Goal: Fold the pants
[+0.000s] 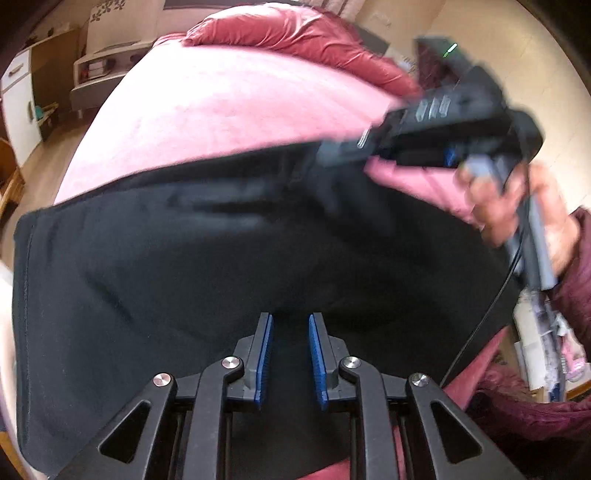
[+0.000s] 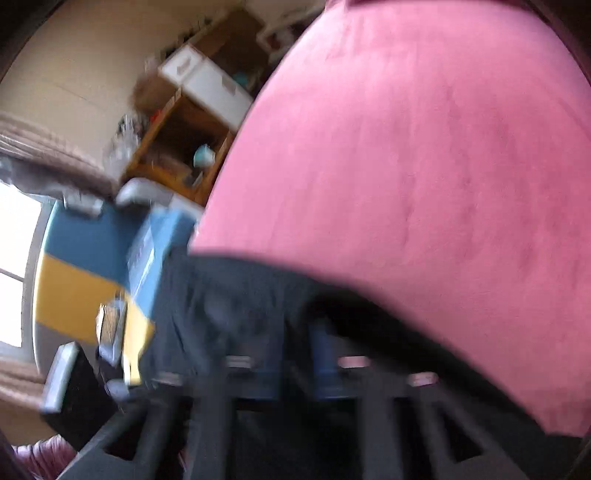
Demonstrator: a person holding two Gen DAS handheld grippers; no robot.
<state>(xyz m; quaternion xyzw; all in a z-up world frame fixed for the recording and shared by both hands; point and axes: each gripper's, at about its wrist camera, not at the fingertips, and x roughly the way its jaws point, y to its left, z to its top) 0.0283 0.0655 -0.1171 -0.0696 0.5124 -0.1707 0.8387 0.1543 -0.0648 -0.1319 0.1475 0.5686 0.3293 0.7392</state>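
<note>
Pants mid-fold on the bed

Left gripper point(image 1: 290, 345) hangs over the black pants point(image 1: 184, 266), its jaws a little apart with nothing visibly pinched. Right gripper point(image 2: 295, 354), blurred, is closed on the pants' far edge. The cloth lies crosswise ahead on the pink bed point(image 1: 229, 110), dark, soft, lightly creased, hem stitched at left.

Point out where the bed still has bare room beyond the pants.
Free: the pink bedcover between the black pants and the red pillow. Crowded: the near edge, under the pants, and the right side, where the right tongs cross.
</note>
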